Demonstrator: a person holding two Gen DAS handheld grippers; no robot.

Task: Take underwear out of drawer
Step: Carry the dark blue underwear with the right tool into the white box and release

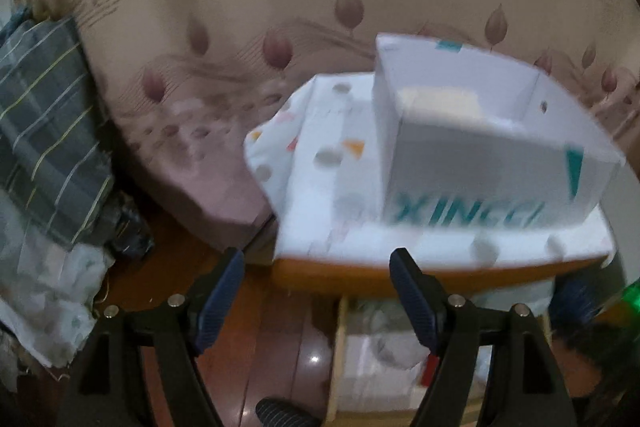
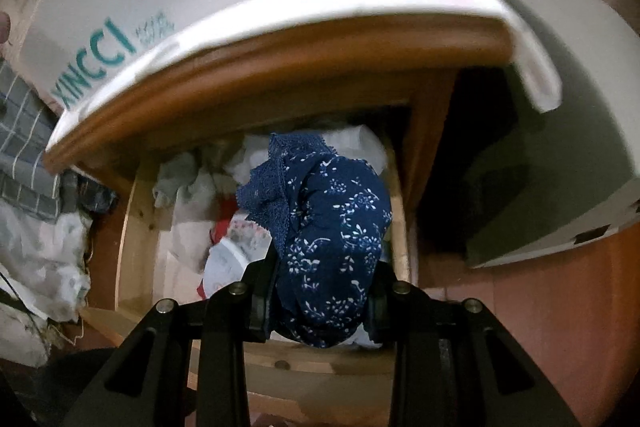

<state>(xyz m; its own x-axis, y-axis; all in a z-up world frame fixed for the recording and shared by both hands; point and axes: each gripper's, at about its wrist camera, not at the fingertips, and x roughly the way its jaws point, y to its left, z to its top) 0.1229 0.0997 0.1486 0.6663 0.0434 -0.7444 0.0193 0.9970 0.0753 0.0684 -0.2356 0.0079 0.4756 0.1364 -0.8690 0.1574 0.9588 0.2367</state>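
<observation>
Both tongs differ: right [image 2: 320, 291] grips underwear [image 2: 332, 227] hanging lengthwise; left [image 1: 316, 295] spread, empty.

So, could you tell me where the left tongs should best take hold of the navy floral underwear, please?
Probably the lace-trimmed edge of the navy floral underwear, coming from its left. That flap bunches out free above the open wooden drawer, while the right tongs already pinch the lower bundle. The left tongs stand empty.
</observation>
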